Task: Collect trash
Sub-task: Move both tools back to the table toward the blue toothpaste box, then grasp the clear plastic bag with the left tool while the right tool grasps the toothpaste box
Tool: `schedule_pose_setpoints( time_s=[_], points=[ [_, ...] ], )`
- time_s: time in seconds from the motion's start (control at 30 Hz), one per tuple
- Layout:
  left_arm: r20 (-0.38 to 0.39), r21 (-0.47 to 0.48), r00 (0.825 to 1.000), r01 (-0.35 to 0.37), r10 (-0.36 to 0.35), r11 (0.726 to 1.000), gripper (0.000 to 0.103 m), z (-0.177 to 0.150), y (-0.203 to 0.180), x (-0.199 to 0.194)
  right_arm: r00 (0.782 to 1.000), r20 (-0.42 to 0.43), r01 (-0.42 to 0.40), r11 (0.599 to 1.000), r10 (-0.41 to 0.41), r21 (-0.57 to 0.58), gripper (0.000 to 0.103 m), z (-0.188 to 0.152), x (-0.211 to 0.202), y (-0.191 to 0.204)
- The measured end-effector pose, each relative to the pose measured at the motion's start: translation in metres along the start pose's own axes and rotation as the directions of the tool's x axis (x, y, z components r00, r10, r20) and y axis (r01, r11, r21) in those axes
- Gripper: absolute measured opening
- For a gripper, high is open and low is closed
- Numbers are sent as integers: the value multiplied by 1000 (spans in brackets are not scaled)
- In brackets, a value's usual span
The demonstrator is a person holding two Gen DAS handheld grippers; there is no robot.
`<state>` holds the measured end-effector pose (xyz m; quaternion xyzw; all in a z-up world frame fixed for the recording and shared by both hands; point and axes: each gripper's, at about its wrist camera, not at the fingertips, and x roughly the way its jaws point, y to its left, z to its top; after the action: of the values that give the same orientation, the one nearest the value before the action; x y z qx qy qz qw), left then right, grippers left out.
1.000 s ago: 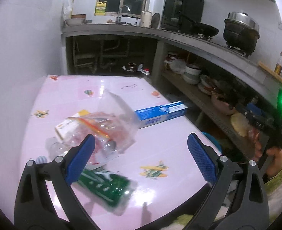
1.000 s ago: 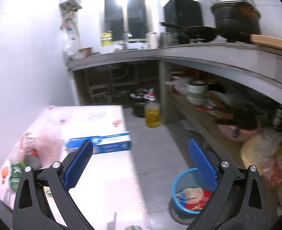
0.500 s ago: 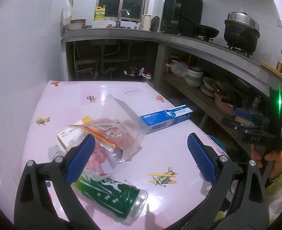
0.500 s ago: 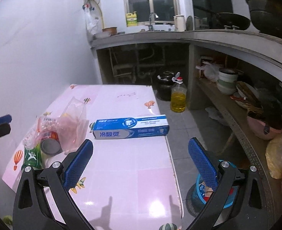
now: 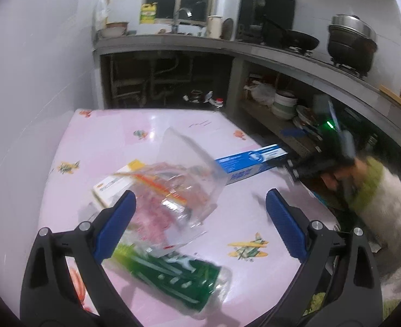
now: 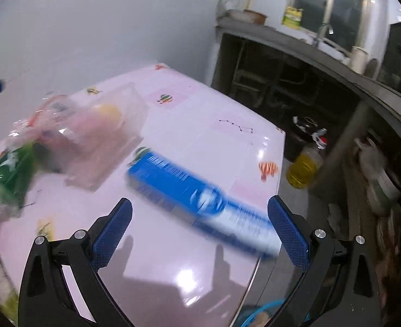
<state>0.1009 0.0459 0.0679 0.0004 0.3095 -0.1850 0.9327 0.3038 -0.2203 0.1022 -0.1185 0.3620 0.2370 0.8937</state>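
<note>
Moved: right gripper (image 6: pixel 199 230) has swung down over the blue box (image 6: pixel 200 200), tongs wide.
Left gripper (image 5: pixel 200 224): wide, empty.
Tip: straddle the box's narrow width squarely.

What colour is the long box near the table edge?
Blue with a white stripe; the long box shows sharpest in the left wrist view.

On the table (image 5: pixel 156 125), the bag (image 5: pixel 178 179) lies between bottle (image 5: pixel 173 275) and box (image 5: pixel 252 160).

Both wrist views look down close over the pink table (image 5: pixel 156 133) — sharing its blue box (image 6: pixel 200 201).
</note>
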Motion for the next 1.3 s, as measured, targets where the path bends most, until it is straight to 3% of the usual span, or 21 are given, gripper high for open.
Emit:
schedule_pose_setpoints(
  time_s=[0.13,0.23,0.37,0.53,0.7,0.8,0.87,1.1,1.3],
  points=[
    [-25,-84,1000,-21,19,996,81,-11,24,-6,988,-89,-112,983,126,149,96,20,49,-39],
    [-45,-165,999,-22,15,986,76,-21,44,-10,967,-156,-149,943,202,298,97,12,78,-62],
    [-45,-217,999,-13,3,976,74,-28,60,-15,944,-187,-179,899,271,399,97,-15,80,-67],
    [-46,-257,999,11,-23,966,71,-34,72,-11,933,-165,-216,865,319,453,97,-44,51,-38],
    [-51,-269,997,48,-63,962,68,-32,72,0,933,-153,-229,865,326,447,97,-59,15,7],
    [-64,-282,995,59,-80,957,65,-26,71,12,952,-101,-223,879,289,422,97,-59,-9,20],
    [-76,-305,993,59,-86,951,61,-21,74,22,972,-71,-178,900,223,399,97,-55,-20,25],
    [-118,-418,982,87,-149,904,46,1,90,64,988,-66,-110,928,143,356,97,-43,-13,27],
    [-169,-499,966,87,-195,862,39,4,100,91,986,-78,-113,940,146,322,97,-40,-7,36]
  ],
)
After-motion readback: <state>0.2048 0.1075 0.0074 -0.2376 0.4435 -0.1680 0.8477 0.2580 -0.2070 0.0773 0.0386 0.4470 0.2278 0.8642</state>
